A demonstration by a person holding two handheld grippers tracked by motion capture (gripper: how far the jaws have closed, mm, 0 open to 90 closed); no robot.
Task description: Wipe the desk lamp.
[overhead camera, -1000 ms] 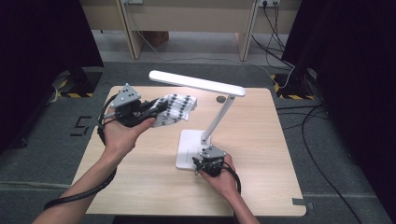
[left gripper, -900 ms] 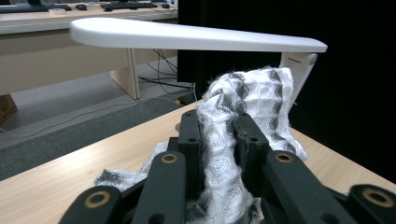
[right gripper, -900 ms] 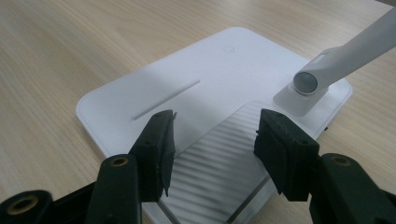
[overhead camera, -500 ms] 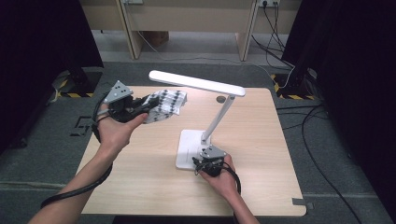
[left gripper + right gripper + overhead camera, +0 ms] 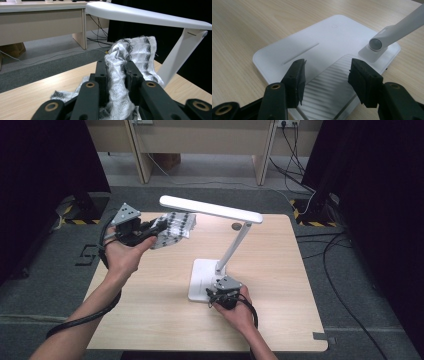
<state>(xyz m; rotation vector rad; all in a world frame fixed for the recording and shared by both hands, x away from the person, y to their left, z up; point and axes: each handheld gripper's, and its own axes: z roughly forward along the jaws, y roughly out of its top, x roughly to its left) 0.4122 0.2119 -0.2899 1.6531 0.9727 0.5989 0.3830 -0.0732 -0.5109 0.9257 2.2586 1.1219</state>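
A lamp [image 5: 220,250] stands near the middle of the table [image 5: 280,320], its base [image 5: 202,279] toward the near side. Its stem [image 5: 234,247] rises from the base's right far corner, and its head [image 5: 210,209] reaches left and far over the tabletop. The right gripper [image 5: 220,296] sits on the near right edge of the base, jaws apart over it. The left gripper [image 5: 145,231] is at the far left, above the table edge, with the cloth [image 5: 175,227] between its jaws. The cloth lies just below the left end of the head.
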